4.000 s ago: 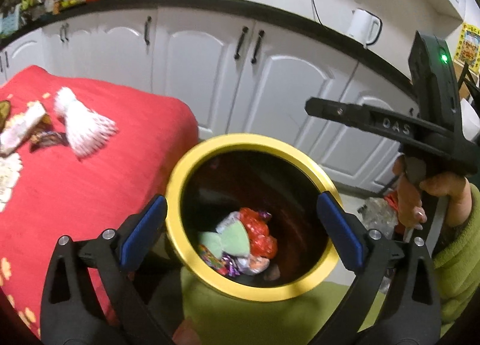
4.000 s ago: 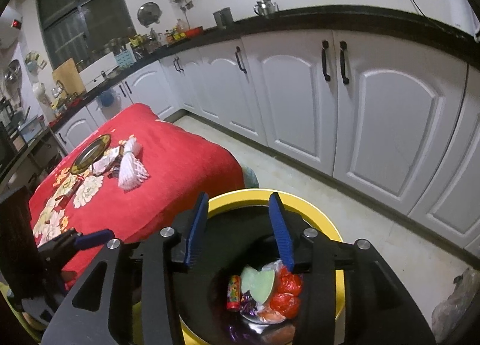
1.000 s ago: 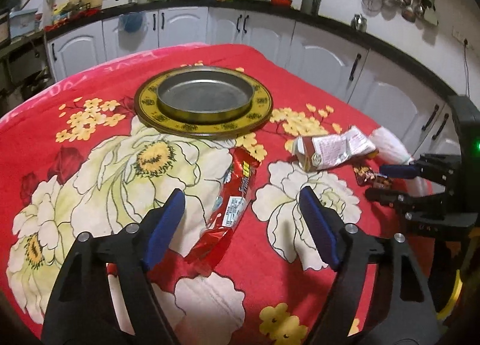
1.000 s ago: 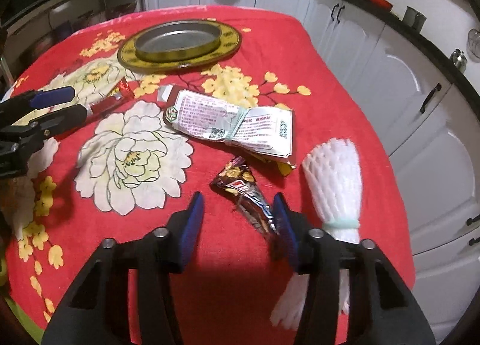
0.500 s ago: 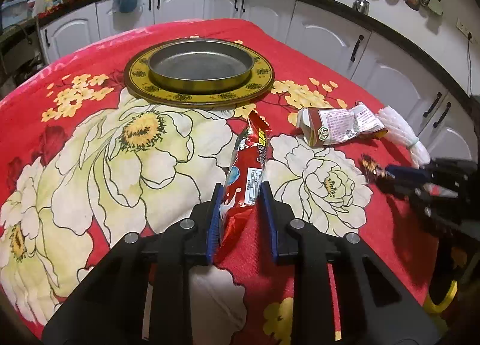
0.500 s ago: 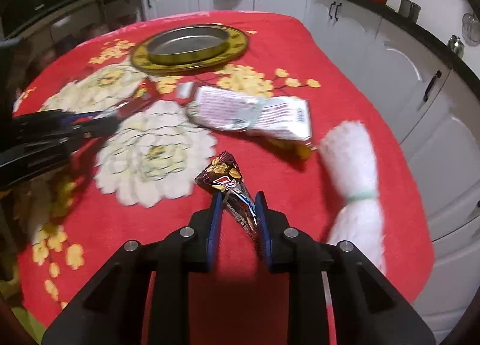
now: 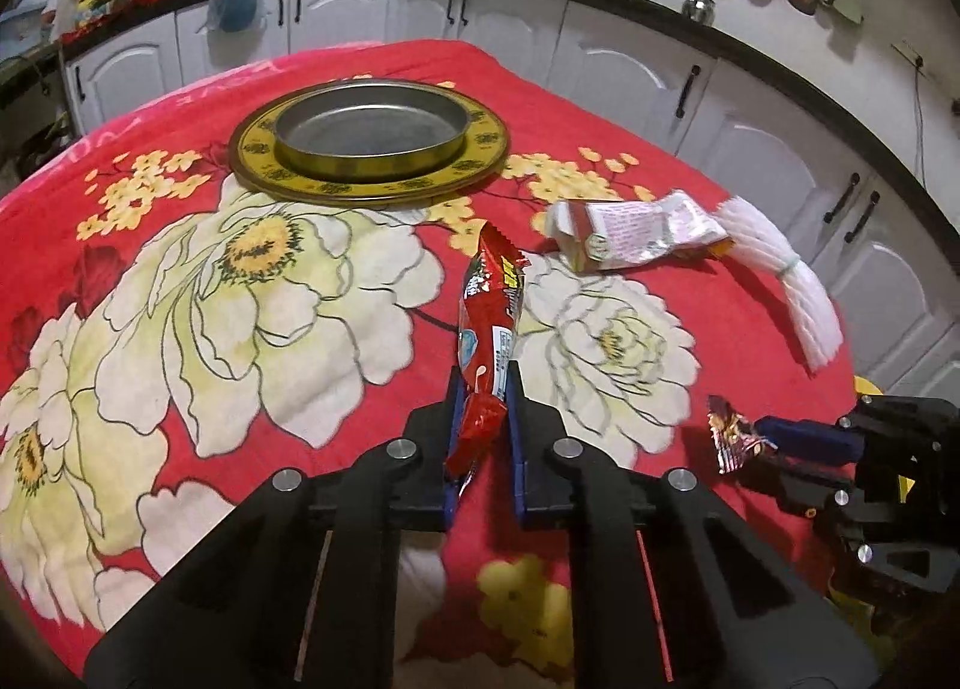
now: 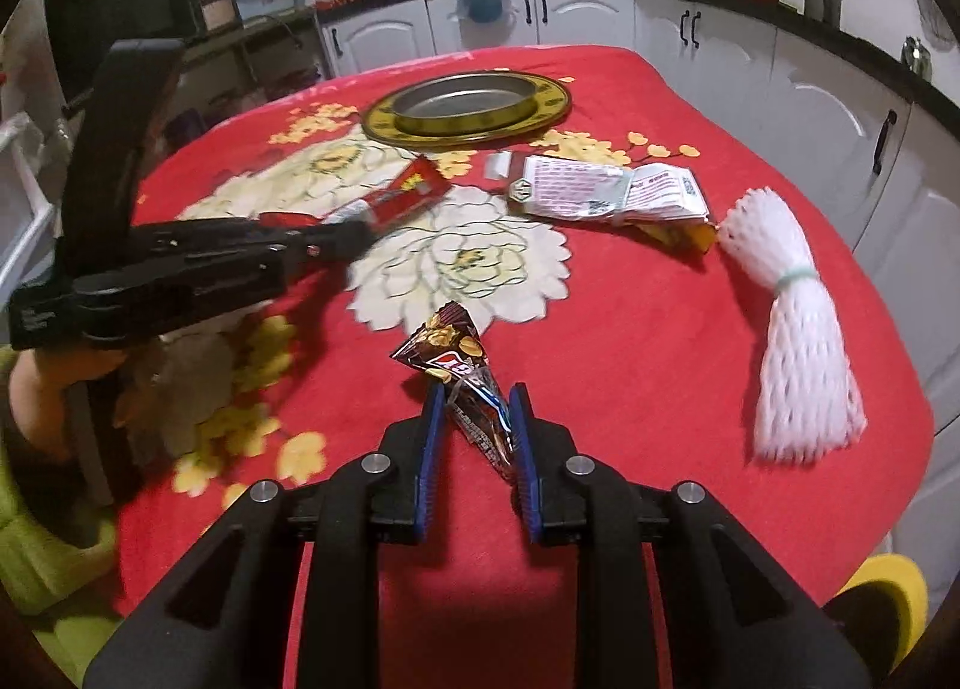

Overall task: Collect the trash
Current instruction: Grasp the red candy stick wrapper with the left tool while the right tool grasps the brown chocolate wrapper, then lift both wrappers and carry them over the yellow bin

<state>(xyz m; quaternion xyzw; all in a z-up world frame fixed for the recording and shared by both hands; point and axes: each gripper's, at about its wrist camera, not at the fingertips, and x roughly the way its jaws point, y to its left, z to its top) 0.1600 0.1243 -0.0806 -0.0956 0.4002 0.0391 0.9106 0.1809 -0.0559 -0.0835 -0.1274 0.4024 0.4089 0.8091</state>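
My left gripper (image 7: 485, 389) is shut on a long red snack wrapper (image 7: 489, 317) and holds it above the red flowered tablecloth (image 7: 240, 281); it also shows in the right wrist view (image 8: 396, 197). My right gripper (image 8: 477, 401) is shut on a dark brown candy wrapper (image 8: 456, 359), seen from the left wrist at the right (image 7: 729, 437). A crumpled white-and-silver packet (image 8: 606, 194) and a white foam net sleeve (image 8: 792, 329) lie on the cloth.
A round metal tray with a yellow rim (image 7: 369, 146) sits at the far side of the table. White cabinets (image 7: 750, 107) run behind. The yellow bin's rim (image 8: 882, 593) shows at the table's right edge.
Both grippers have lifted and drawn back with their wrappers held; the red wrapper and the brown wrapper are off the cloth. Four seconds ago both were over the yellow bin.
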